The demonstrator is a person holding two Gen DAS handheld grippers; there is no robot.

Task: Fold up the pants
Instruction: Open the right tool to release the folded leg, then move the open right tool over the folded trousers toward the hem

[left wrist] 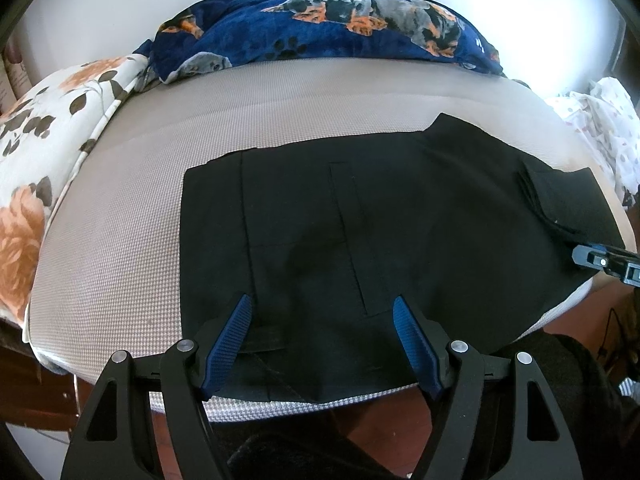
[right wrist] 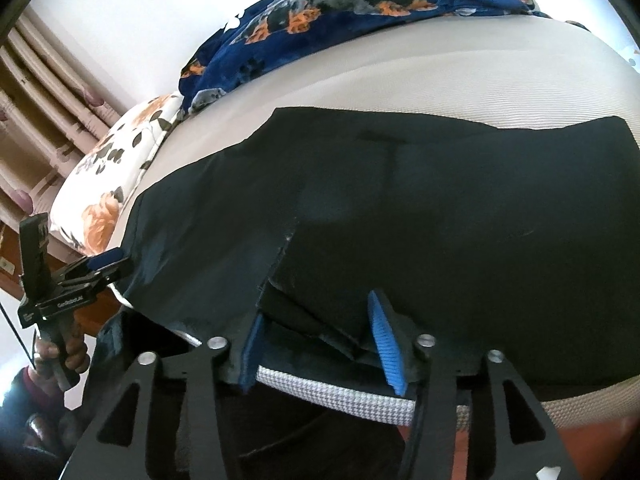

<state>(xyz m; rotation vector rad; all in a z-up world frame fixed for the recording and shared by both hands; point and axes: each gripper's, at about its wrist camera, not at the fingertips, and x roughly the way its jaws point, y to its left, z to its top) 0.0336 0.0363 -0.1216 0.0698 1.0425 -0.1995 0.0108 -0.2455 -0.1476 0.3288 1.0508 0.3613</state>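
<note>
Black pants [left wrist: 360,240] lie flat across a grey-beige mattress [left wrist: 120,260], the waist end with pocket seams near the front edge. My left gripper [left wrist: 320,312] is open, its blue pads [left wrist: 240,328] straddling the near hem of the pants. In the right wrist view the pants [right wrist: 440,208] fill the middle, with a folded layered edge near the front. My right gripper [right wrist: 320,320] is open, its pads [right wrist: 384,340] on either side of that layered edge at the mattress rim. The right gripper also shows in the left wrist view [left wrist: 600,260], and the left gripper in the right wrist view [right wrist: 108,264].
A navy dog-print blanket [left wrist: 340,28] lies along the far side of the mattress. A floral pillow [left wrist: 48,140] sits at the left. White dotted cloth [left wrist: 604,128] is at the far right. The mattress front edge [right wrist: 340,392] drops to a reddish floor.
</note>
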